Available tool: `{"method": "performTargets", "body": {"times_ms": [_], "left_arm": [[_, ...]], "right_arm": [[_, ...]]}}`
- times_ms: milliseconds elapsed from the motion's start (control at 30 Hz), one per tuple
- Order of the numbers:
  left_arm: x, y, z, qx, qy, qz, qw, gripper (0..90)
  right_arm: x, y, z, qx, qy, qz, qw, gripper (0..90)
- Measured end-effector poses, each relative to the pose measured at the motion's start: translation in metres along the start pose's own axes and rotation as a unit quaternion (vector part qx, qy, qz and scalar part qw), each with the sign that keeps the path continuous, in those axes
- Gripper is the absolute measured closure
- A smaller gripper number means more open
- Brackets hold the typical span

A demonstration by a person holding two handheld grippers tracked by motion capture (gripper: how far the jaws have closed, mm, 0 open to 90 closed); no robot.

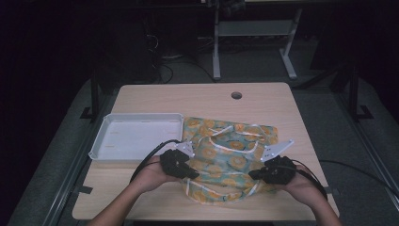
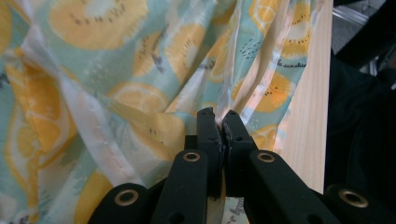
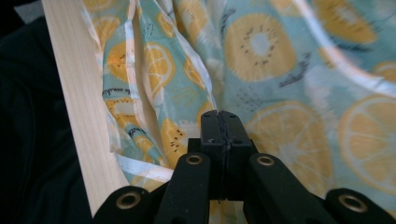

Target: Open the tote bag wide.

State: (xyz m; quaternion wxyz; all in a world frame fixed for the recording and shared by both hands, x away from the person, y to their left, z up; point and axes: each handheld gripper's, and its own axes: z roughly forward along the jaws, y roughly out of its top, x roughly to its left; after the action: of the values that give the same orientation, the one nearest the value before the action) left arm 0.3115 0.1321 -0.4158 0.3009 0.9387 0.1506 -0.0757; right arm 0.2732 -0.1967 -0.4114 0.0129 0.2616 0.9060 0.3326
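The cloth (image 1: 226, 155) lay rumpled on the table (image 1: 197, 99) just right of the tray (image 1: 101, 141), its near edge pinched at the left by the left gripper (image 1: 193, 173) and at the right by the right gripper (image 1: 254, 175), both clamped on fabric.

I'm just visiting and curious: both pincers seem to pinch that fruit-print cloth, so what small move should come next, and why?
Probably lift both hands slightly and draw them apart. The left gripper and right gripper are each shut on the near edge of the rumpled lemon-print cloth, so this would spread it.
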Motion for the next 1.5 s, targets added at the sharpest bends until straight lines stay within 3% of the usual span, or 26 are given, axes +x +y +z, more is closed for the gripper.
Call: {"method": "performTargets", "body": {"times_ms": [167, 267, 400, 533, 667, 867, 1067, 1233, 1333, 1433, 1500], "left_arm": [[0.002, -0.003, 0.010, 0.023, -0.004, -0.002, 0.9997, 86.5], [0.001, -0.004, 0.013, 0.029, -0.007, -0.002, 0.9995, 81.4], [-0.002, 0.002, 0.002, 0.008, -0.003, 0.001, 1.0000, 69.4], [-0.002, 0.017, -0.018, -0.032, 0.016, 0.009, 0.9993, 66.8], [0.005, 0.032, -0.018, -0.030, 0.046, 0.014, 0.9984, 63.6], [0.012, 0.042, 0.000, 0.015, 0.094, 0.030, 0.9950, 52.7], [0.010, 0.030, 0.010, 0.027, 0.102, 0.019, 0.9942, 46.4], [0.011, 0.023, 0.022, 0.047, 0.111, 0.012, 0.9927, 46.3], [0.012, 0.019, 0.029, 0.063, 0.117, 0.018, 0.9910, 46.2], [0.013, 0.017, 0.035, 0.064, 0.115, 0.008, 0.9913, 46.2], [0.014, 0.016, 0.038, 0.072, 0.120, 0.012, 0.9901, 46.2]], "right_arm": [[0.000, -0.002, 0.011, 0.022, 0.007, -0.013, 0.9997, 88.7], [0.001, -0.003, 0.016, 0.030, 0.013, -0.013, 0.9994, 88.7], [0.000, -0.005, 0.023, 0.045, 0.014, -0.025, 0.9986, 88.7], [0.001, -0.004, 0.026, 0.050, 0.017, -0.030, 0.9981, 88.7], [0.000, -0.003, 0.029, 0.050, 0.019, -0.040, 0.9978, 88.7], [-0.001, -0.003, 0.027, 0.049, 0.020, -0.033, 0.9980, 88.7], [-0.005, -0.007, 0.028, 0.054, 0.021, -0.029, 0.9979, 88.5], [-0.005, -0.006, 0.030, 0.060, 0.019, -0.031, 0.9975, 88.5], [-0.005, -0.007, 0.032, 0.067, 0.019, -0.028, 0.9972, 88.5], [-0.006, -0.008, 0.035, 0.073, 0.018, -0.030, 0.9967, 88.5], [-0.007, -0.009, 0.037, 0.075, 0.019, -0.030, 0.9965, 88.5]]}}
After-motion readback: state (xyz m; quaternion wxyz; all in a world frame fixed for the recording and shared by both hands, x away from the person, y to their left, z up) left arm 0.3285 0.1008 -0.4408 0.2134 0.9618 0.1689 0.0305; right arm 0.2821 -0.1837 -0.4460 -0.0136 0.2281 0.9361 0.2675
